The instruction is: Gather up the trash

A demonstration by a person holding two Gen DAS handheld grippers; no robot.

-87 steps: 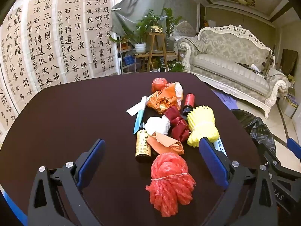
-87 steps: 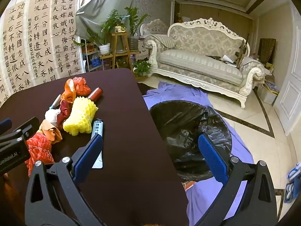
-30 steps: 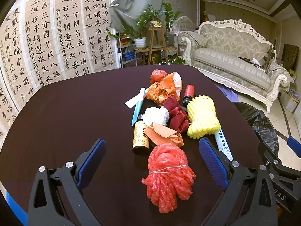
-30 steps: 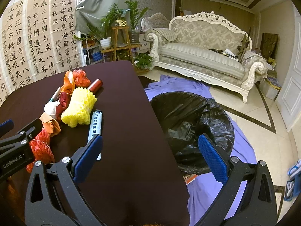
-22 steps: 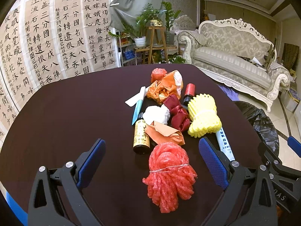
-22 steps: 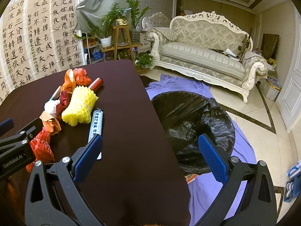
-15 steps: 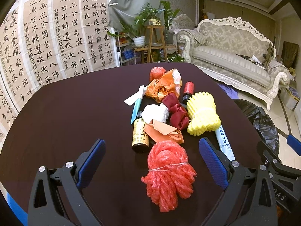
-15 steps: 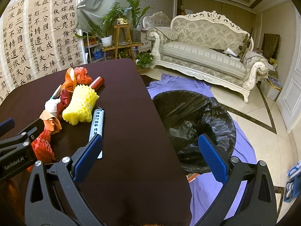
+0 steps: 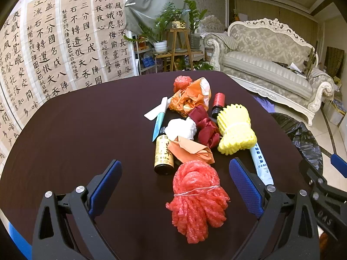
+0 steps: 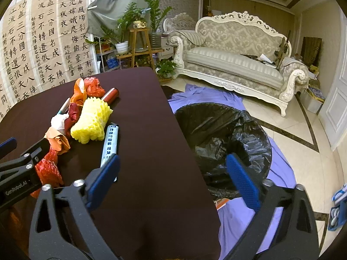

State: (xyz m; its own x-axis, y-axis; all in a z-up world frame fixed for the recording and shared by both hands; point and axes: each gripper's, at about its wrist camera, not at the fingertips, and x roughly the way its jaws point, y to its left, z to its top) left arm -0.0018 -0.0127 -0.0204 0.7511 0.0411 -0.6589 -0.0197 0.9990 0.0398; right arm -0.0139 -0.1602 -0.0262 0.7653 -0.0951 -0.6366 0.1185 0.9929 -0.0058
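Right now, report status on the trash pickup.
Left gripper open, empty; right gripper open, empty, jaws just narrowing. Red foam net bundle nearest. Black-lined bin unobstructed.

I see a trash pile [image 9: 195, 127] heaped on the dark table [image 9: 86, 130], red foam net [image 9: 198, 199] nearest; black-lined bin [image 10: 227, 134] sits beside the table

From our left wrist, we look down close over the dark brown round table [image 9: 65, 130]; from our right wrist, across its right edge to the black-lined bin [image 10: 227, 130]. Both views share the yellow foam-net bundle [image 9: 235, 130] and cream sofa [image 10: 234, 49].
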